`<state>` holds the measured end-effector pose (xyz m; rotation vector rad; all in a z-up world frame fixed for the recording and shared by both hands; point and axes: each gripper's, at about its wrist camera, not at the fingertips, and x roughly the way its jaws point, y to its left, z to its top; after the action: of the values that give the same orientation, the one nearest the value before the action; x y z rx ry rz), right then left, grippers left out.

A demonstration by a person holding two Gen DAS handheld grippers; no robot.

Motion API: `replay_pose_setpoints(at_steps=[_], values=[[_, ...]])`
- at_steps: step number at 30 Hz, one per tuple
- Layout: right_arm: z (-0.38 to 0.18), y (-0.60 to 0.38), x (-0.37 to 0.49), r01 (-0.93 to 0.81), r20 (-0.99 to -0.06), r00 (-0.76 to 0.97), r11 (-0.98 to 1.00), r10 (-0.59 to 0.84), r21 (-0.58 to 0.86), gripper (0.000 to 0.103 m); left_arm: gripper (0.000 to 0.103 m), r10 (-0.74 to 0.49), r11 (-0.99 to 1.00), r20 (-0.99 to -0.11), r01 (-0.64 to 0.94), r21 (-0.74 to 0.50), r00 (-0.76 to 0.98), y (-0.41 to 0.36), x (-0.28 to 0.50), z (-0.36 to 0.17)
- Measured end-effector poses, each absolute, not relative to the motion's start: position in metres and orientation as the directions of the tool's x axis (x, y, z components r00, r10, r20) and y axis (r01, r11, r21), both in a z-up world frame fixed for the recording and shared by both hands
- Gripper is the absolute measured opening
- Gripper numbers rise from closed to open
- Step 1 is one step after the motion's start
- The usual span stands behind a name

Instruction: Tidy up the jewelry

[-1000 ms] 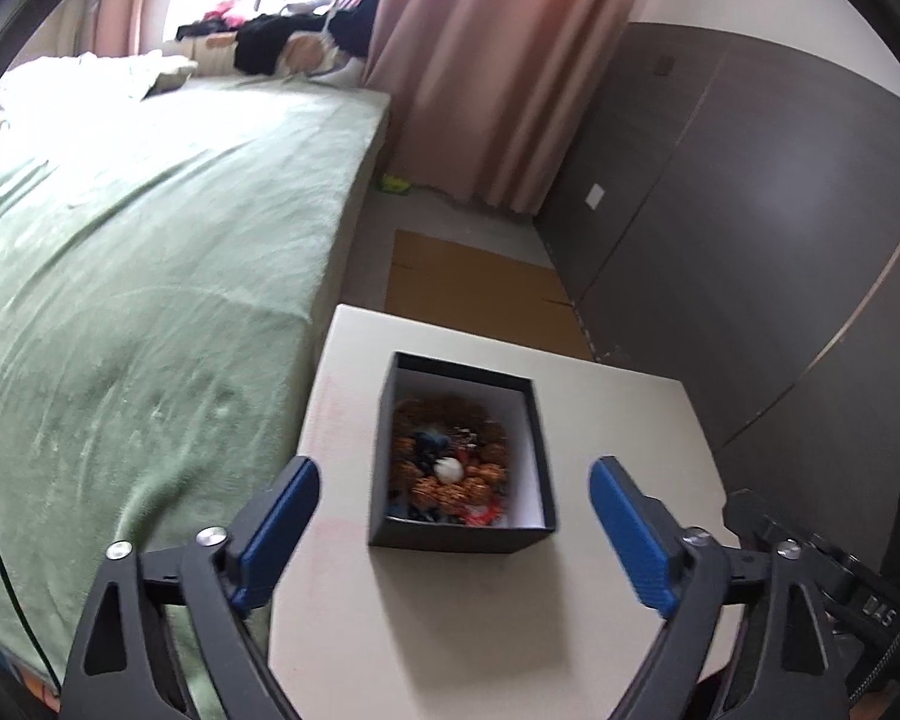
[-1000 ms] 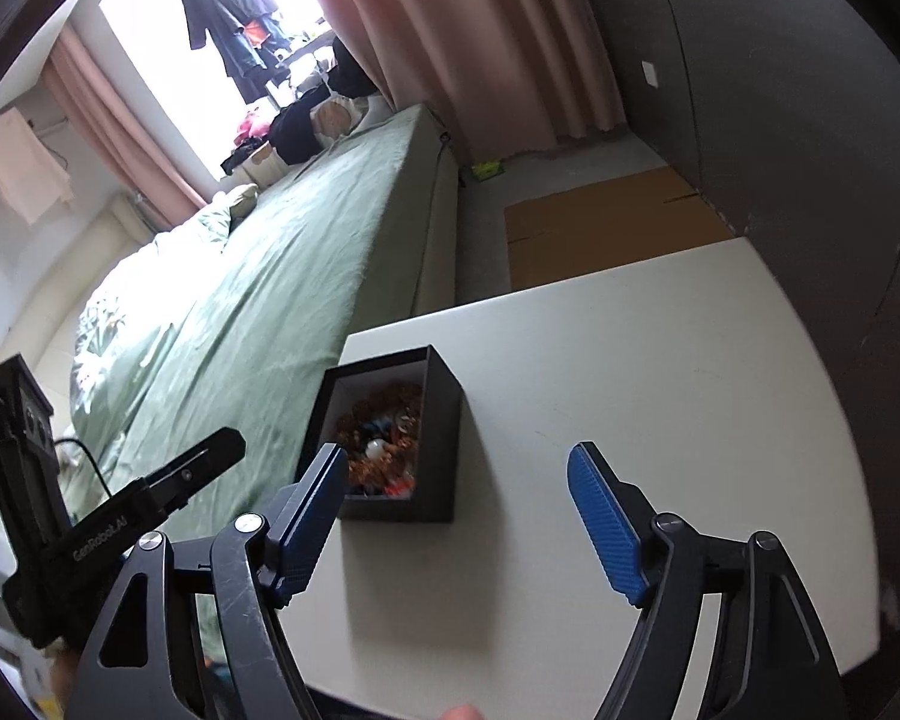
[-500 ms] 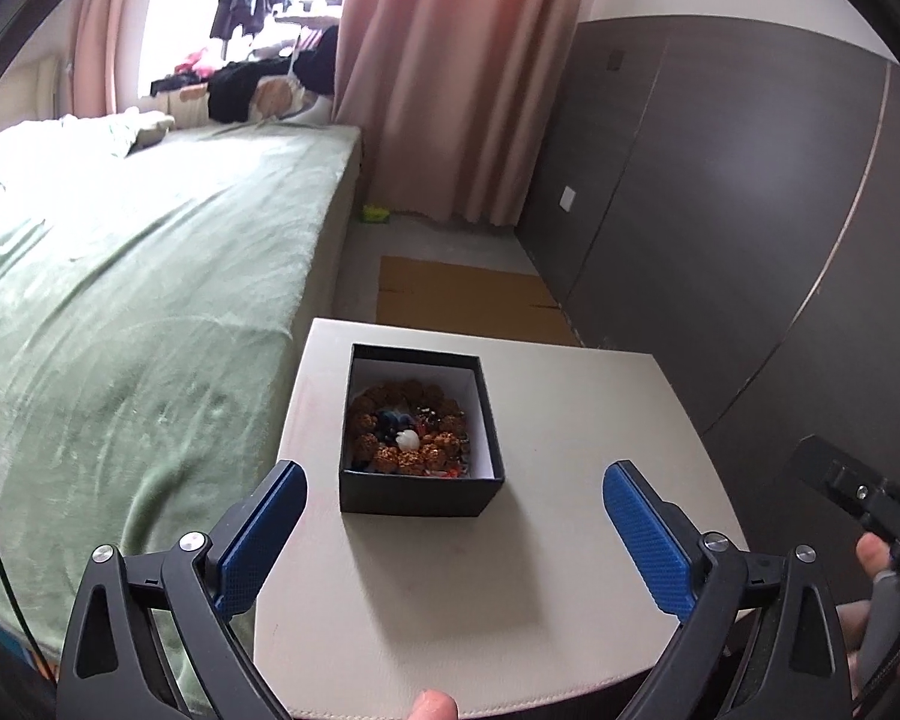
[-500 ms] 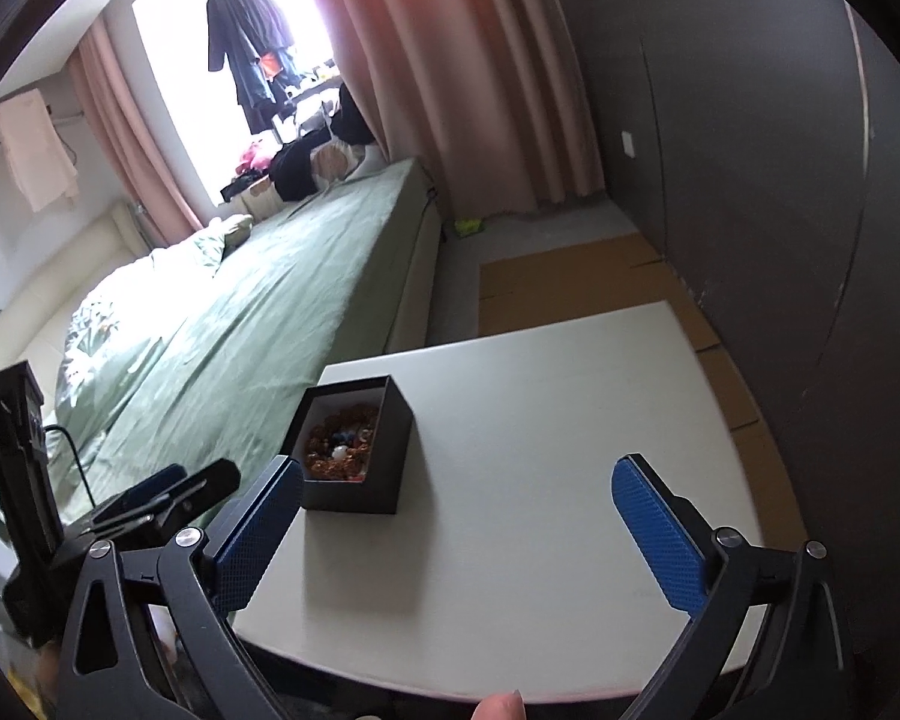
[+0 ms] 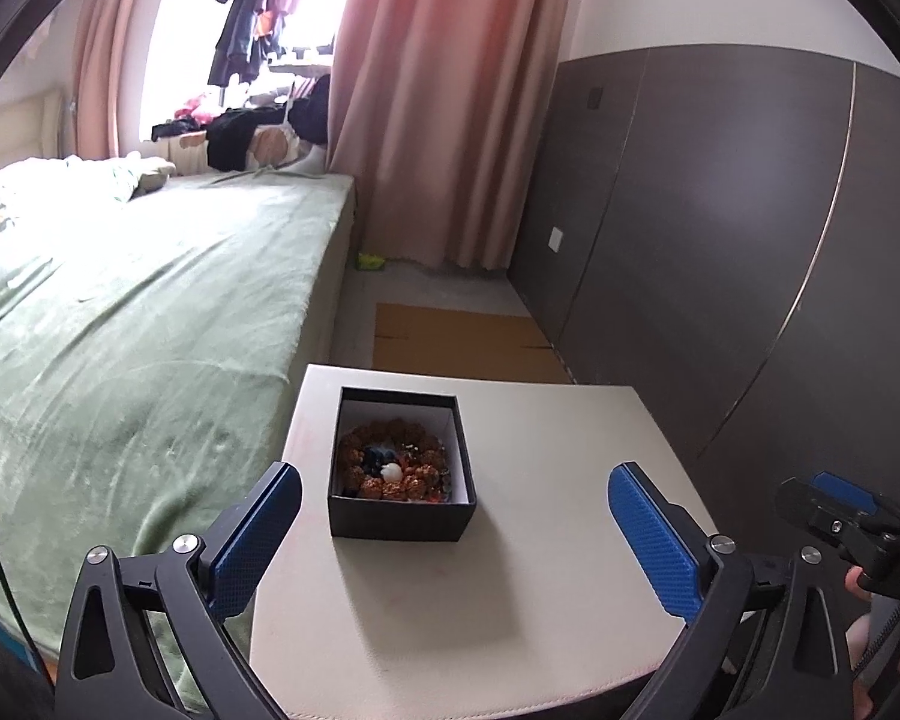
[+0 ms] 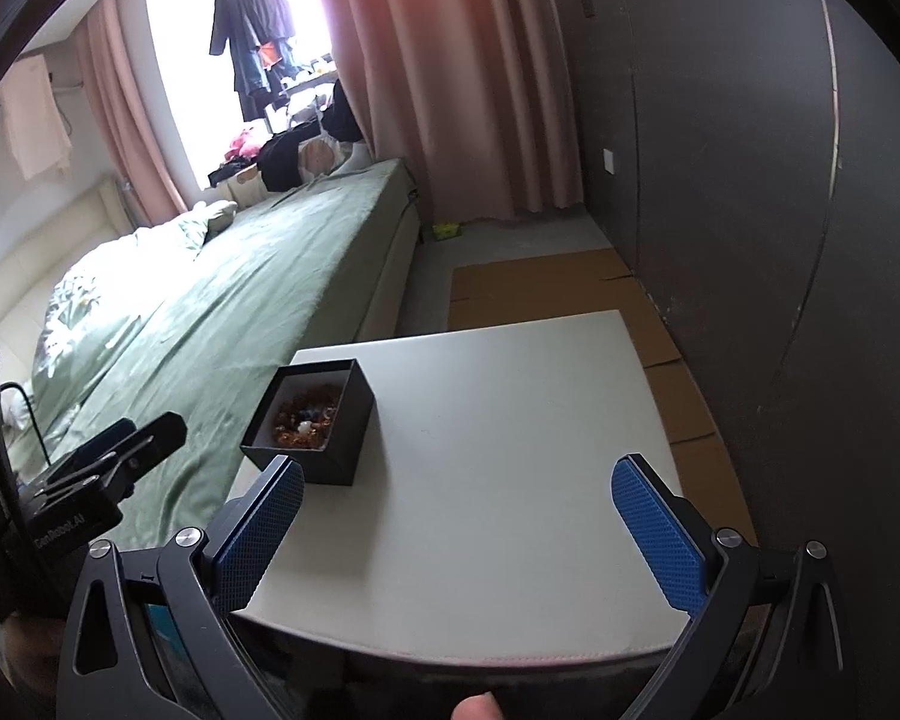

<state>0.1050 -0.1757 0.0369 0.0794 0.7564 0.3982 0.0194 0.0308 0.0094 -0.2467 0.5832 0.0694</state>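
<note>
**benchrat:** Both your grippers have backed off from the black box [image 5: 402, 468] since a second ago, so it sits further away and smaller in both wrist views now. Left gripper [image 5: 453, 546] is spread about as wide as it goes, jaws opening that last bit, nothing between them. Right gripper [image 6: 459, 534] is spread wide too, empty.

**looplurker:** And the jewelry?

**benchrat:** All in the box, far as I can see. A ring of brown beads [image 5: 390, 456] with a small white bead and something dark in the middle. Box stands open on the white table [image 5: 510, 600], near the edge next to the green bed [image 5: 150, 330]. No lid in sight.

**looplurker:** So you're basically done. What could still bite you?

**benchrat:** My guess is the box itself. It looks light and it's close to that bed-side edge, so if you swing the left gripper back in low, a finger could clip the wall and shove it off or tip the beads out. Keep your hands high when you move.
</note>
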Motion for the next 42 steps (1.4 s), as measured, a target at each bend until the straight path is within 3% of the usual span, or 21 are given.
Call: replay_pose_setpoints(at_steps=[42], values=[[0.038,-0.186,0.103,-0.266,-0.658,0.664,0.935,0.355,0.236,0.103,0.103,0.003,0.980,-0.550,-0.113,-0.166,0.835,0.020,0.020,0.008]])
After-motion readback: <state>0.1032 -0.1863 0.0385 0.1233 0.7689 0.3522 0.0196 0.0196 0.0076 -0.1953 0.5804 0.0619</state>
